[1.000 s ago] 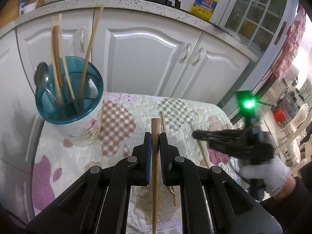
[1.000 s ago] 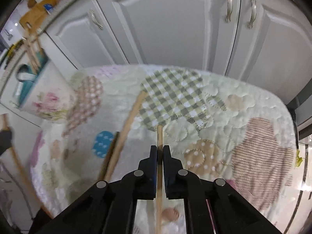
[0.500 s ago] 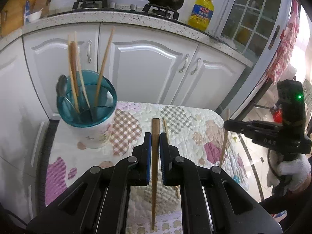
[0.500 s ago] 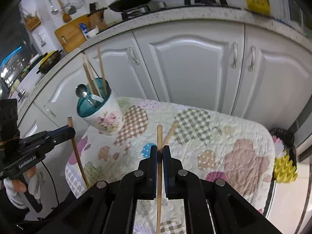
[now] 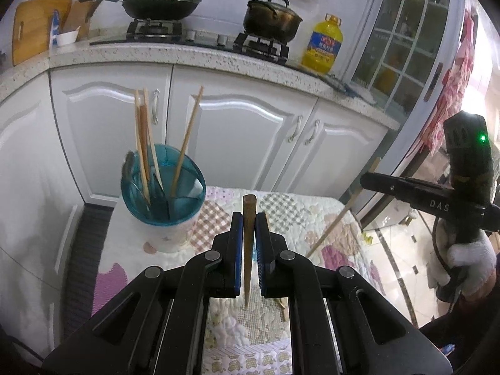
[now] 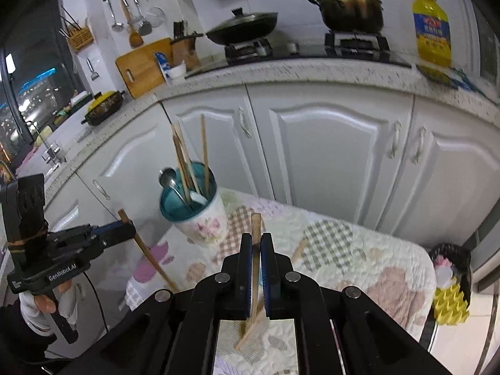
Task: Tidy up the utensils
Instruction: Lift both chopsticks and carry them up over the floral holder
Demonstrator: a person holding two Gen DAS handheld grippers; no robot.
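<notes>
A floral cup with a teal insert (image 5: 162, 206) stands at the table's back left and holds several chopsticks and a spoon; it also shows in the right wrist view (image 6: 197, 209). My left gripper (image 5: 249, 218) is shut on a dark wooden chopstick (image 5: 248, 250), held above the table. My right gripper (image 6: 256, 237) is shut on a lighter chopstick (image 6: 255, 250), also held high. The right gripper shows in the left wrist view (image 5: 368, 179), and the left gripper in the right wrist view (image 6: 128, 229). One chopstick (image 6: 250, 328) lies on the quilted cloth.
The small table has a quilted patchwork cloth (image 5: 312, 218). White kitchen cabinets (image 5: 243, 131) stand behind it under a counter with a wok, a pot and an oil bottle (image 5: 322, 47). A black bin (image 6: 450, 268) stands right of the table.
Both grippers have risen well above the table with their chopsticks. The cup and table now look farther away and the counter top has come into view.
</notes>
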